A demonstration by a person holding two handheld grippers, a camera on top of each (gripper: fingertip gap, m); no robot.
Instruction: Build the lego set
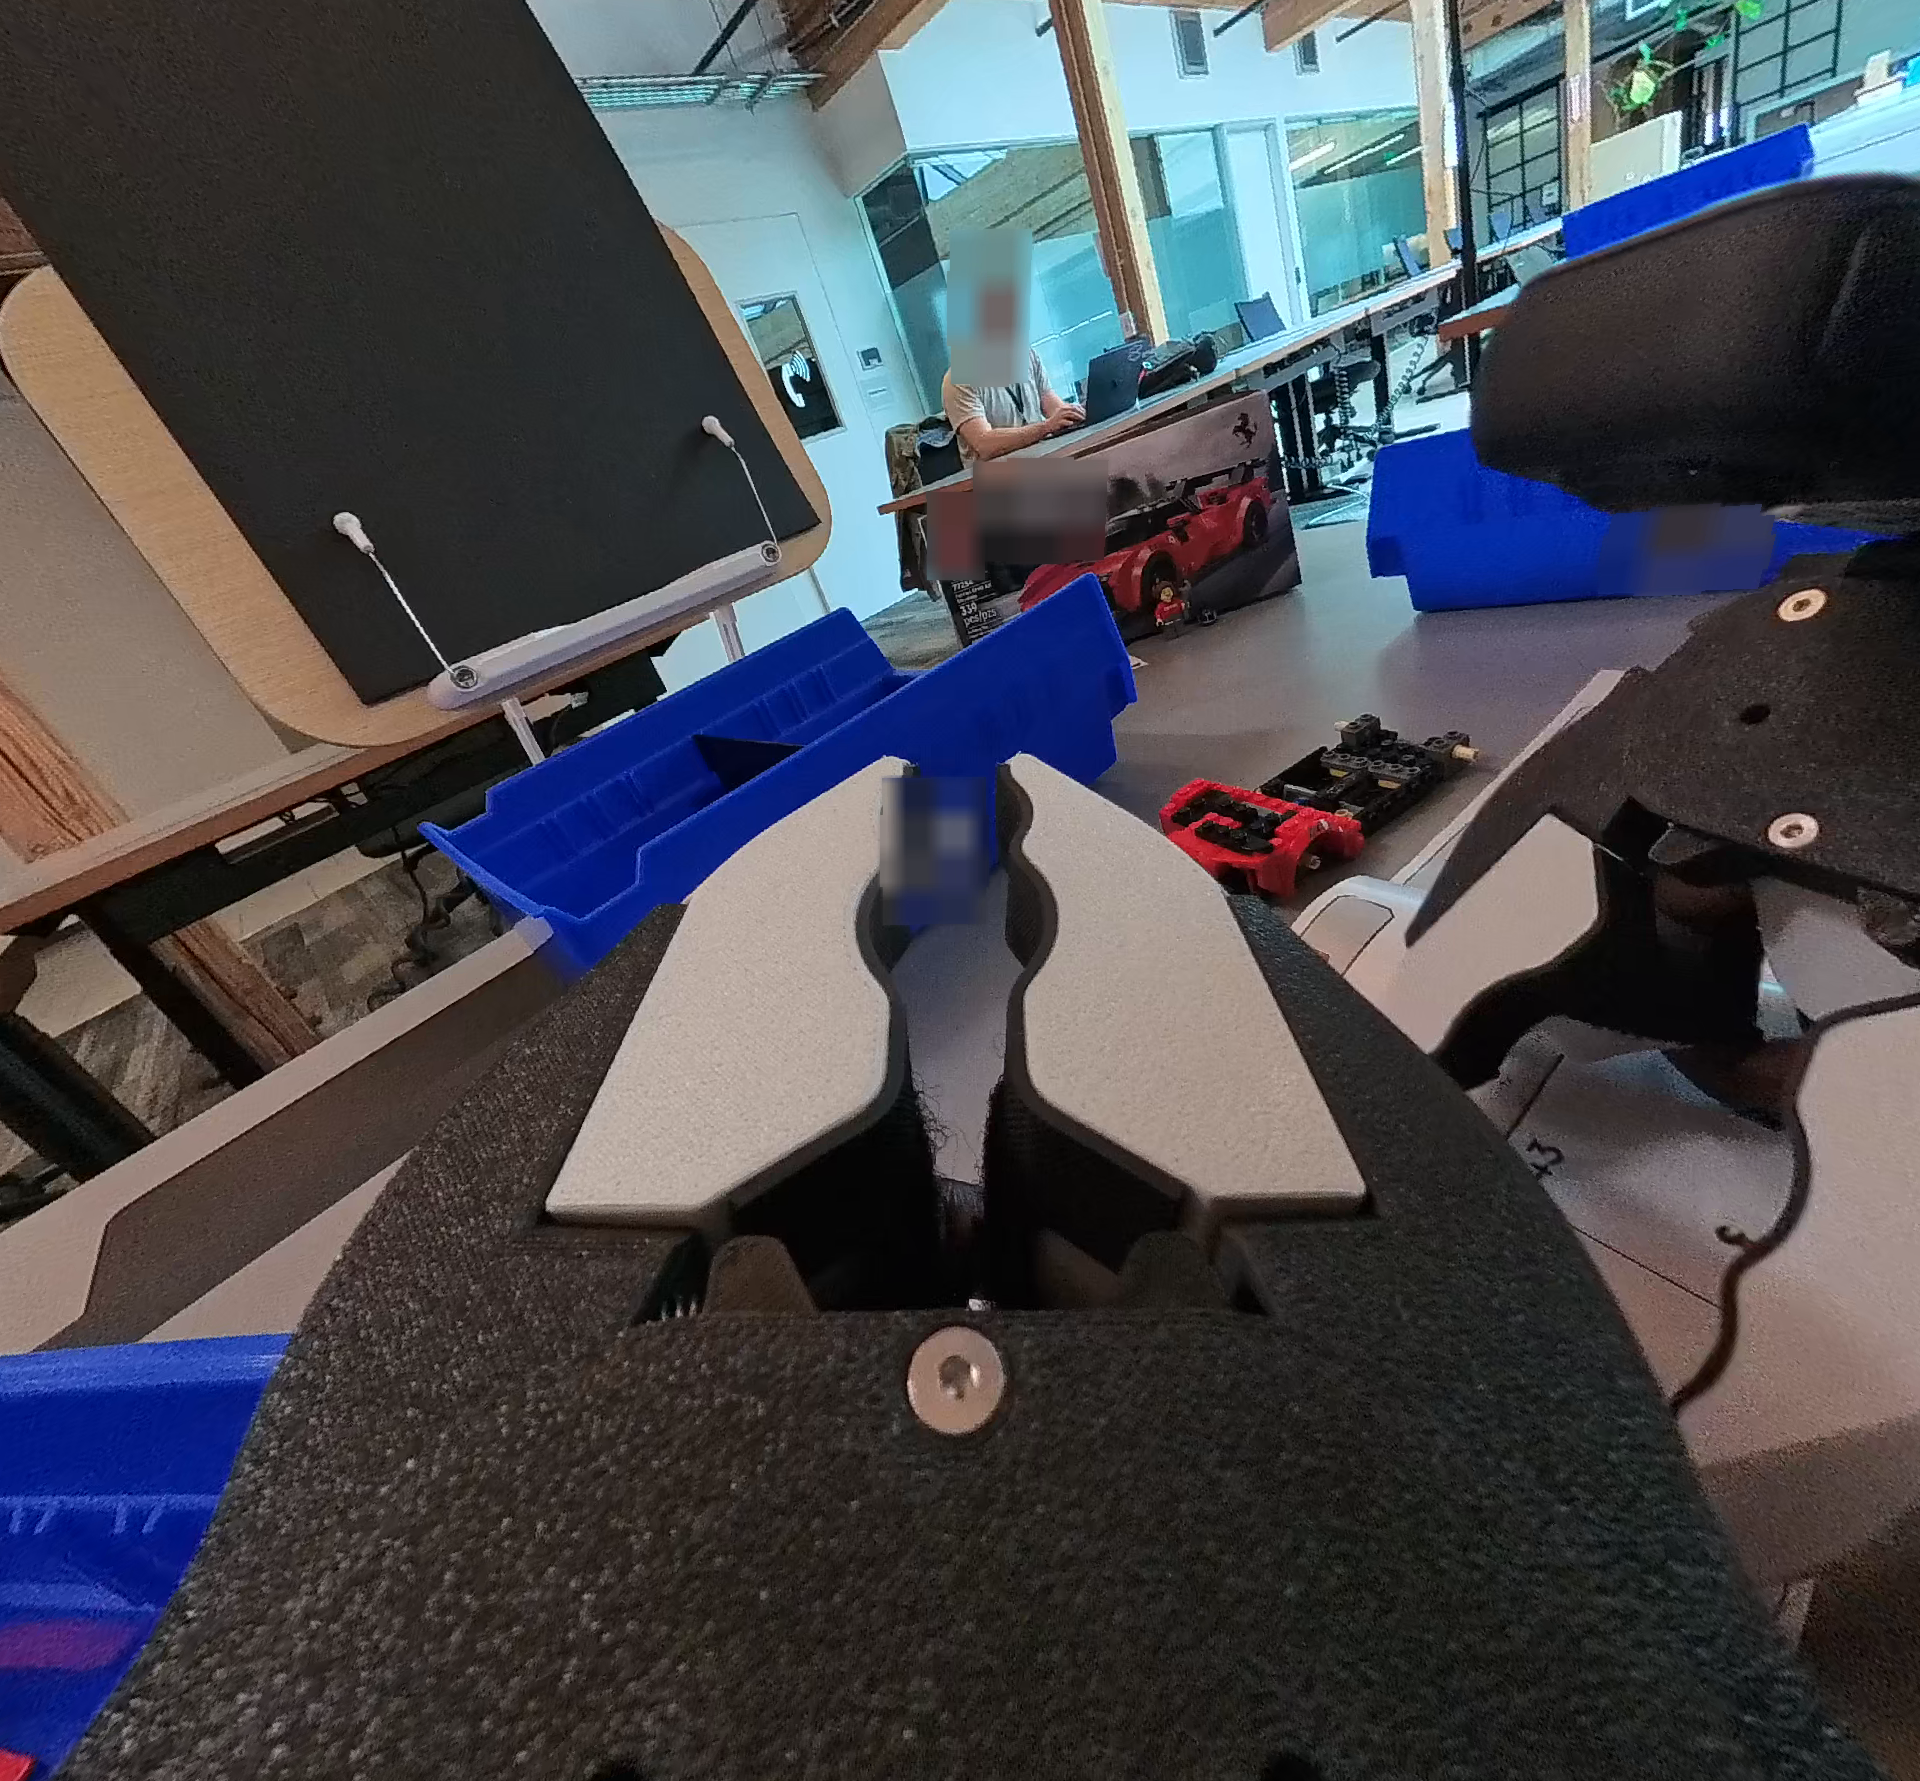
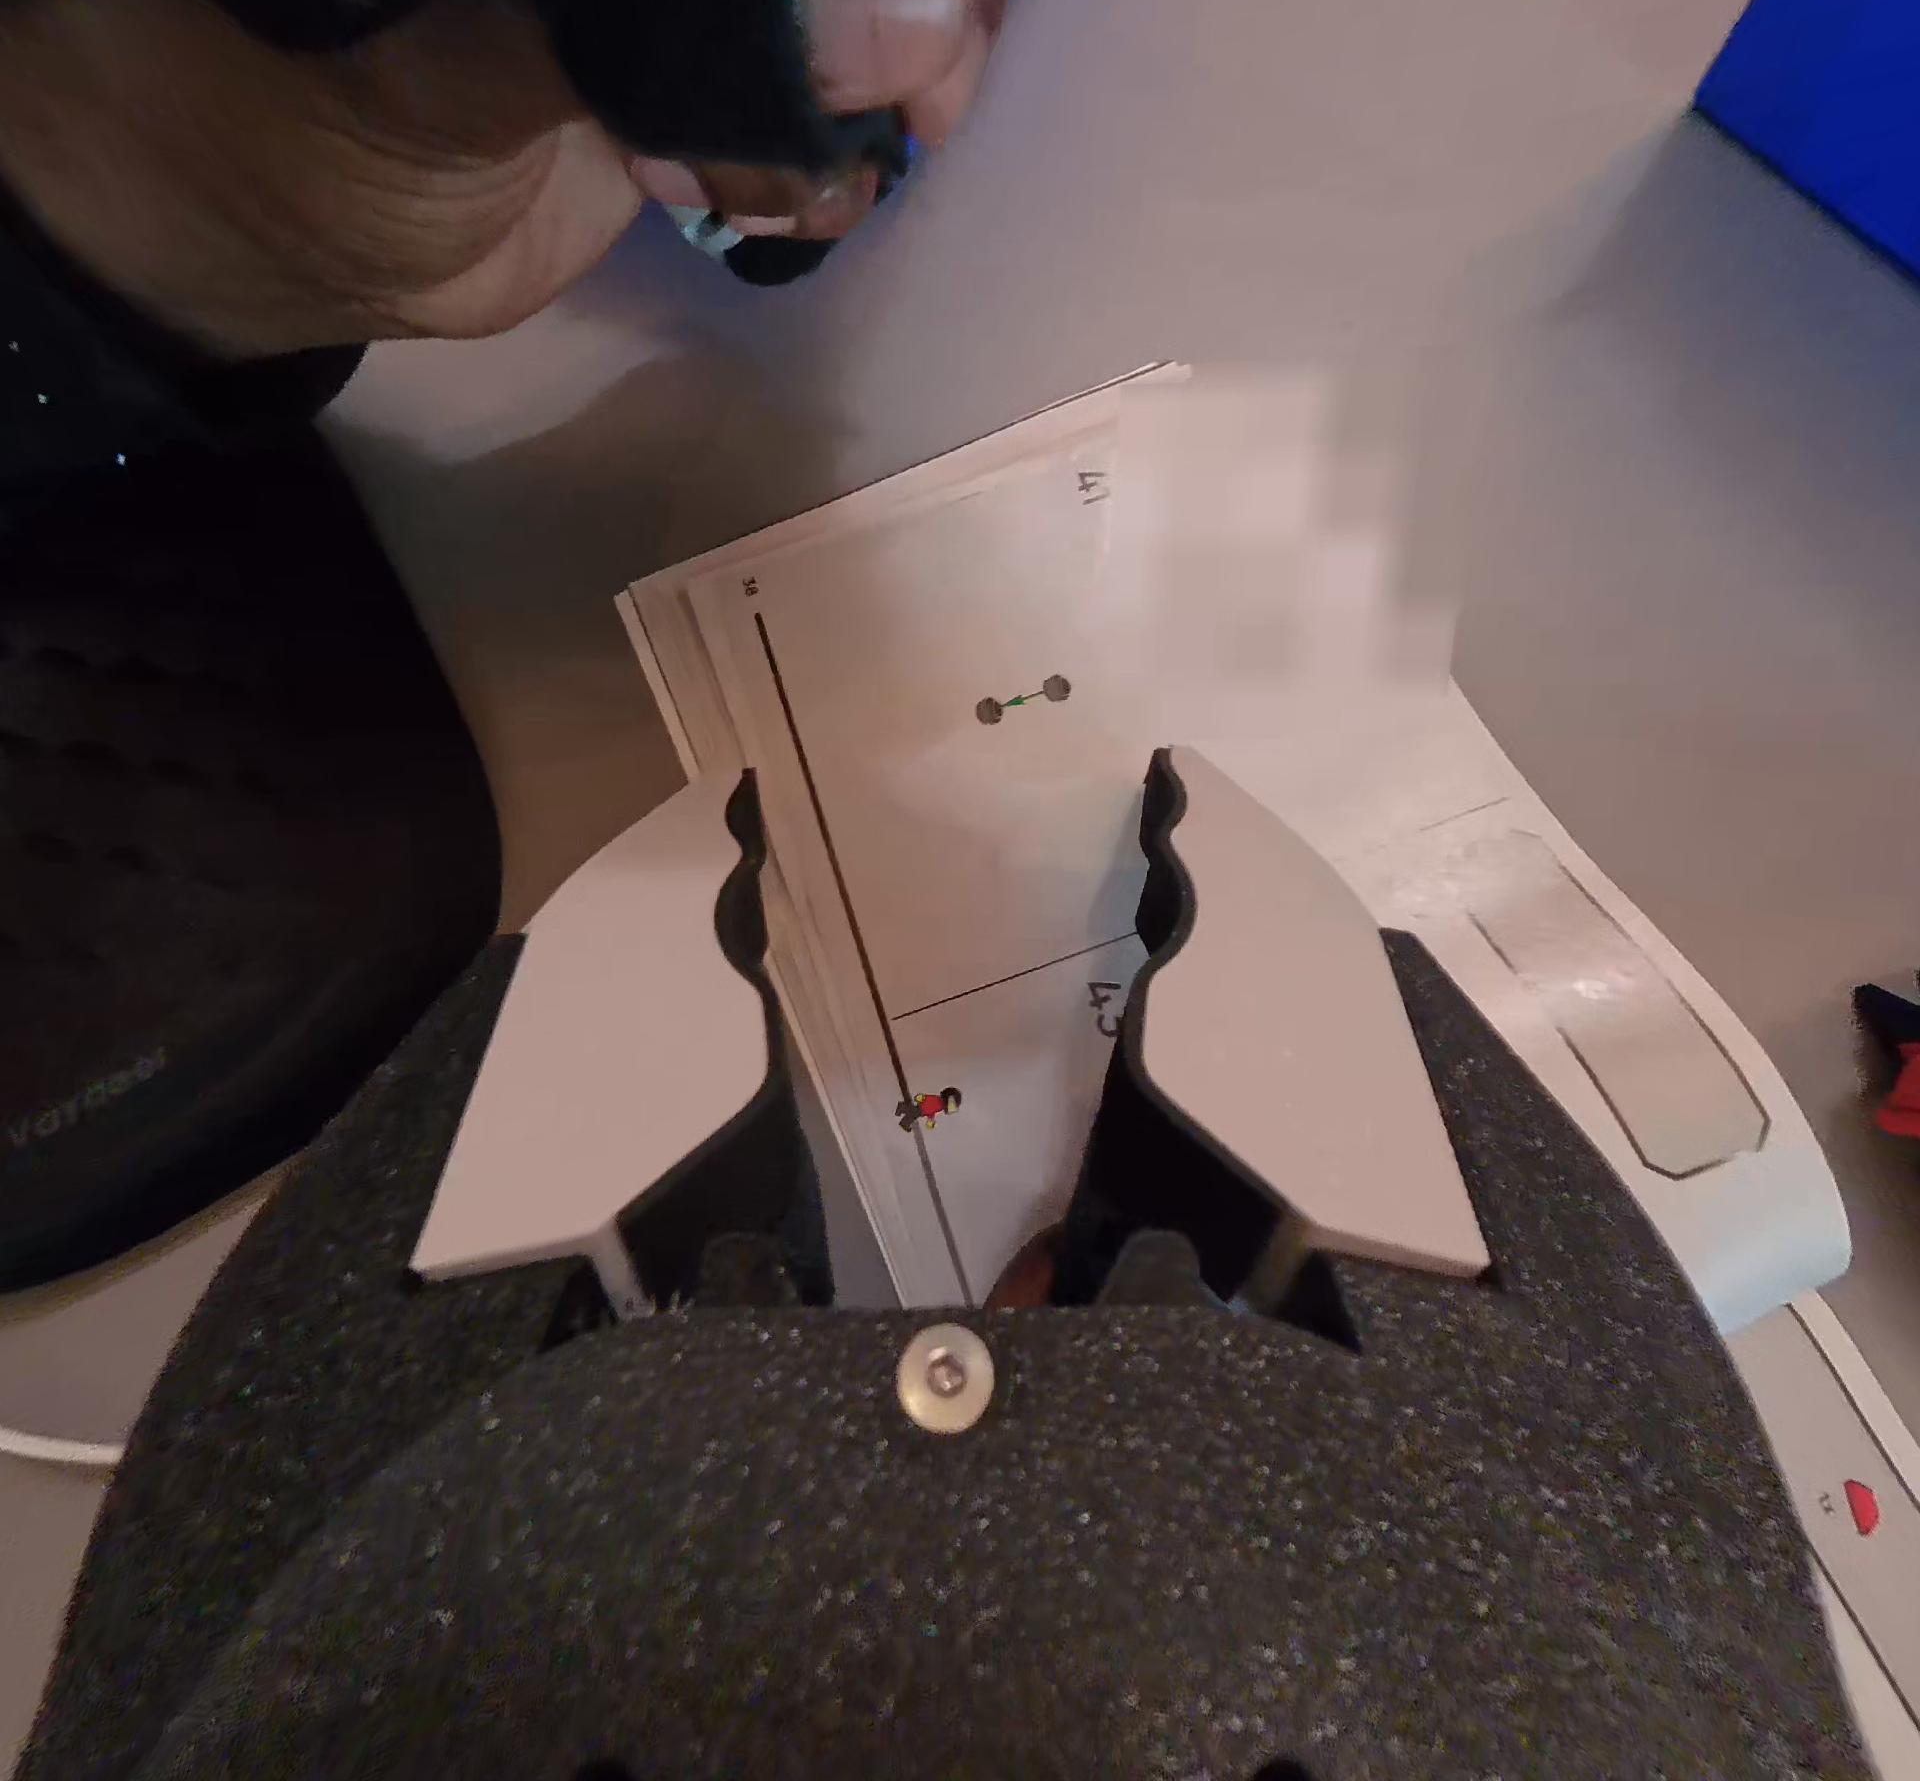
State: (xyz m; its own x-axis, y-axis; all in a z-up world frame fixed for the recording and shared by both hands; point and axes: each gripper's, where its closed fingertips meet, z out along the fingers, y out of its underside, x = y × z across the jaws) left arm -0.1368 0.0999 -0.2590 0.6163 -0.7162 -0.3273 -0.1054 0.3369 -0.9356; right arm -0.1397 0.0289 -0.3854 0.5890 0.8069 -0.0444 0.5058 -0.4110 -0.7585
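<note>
A partly built red and black lego car (image 1: pixel 1262 832) lies on the grey table (image 1: pixel 1299 692), with a black chassis (image 1: pixel 1361 770) just behind it. My left gripper (image 1: pixel 951 775) is shut and empty, and it points at a blue bin (image 1: pixel 790 796). My right gripper (image 2: pixel 956 775) is open over the open instruction booklet (image 2: pixel 966 879). Its fingers straddle the edge of the lifted pages without closing on them. The booklet also shows in the left wrist view (image 1: pixel 1662 1212), under the right gripper's black housing (image 1: pixel 1766 723).
The lego box (image 1: pixel 1174 526) stands behind the car. More blue bins sit at the far right (image 1: pixel 1507 526) and near left (image 1: pixel 104 1523). A tilted black board (image 1: pixel 364 277) stands on the left. A person's hand (image 2: pixel 312 173) and the left gripper's body (image 2: pixel 208 796) crowd the booklet's left side. Left tips to right tips: about 15 centimeters.
</note>
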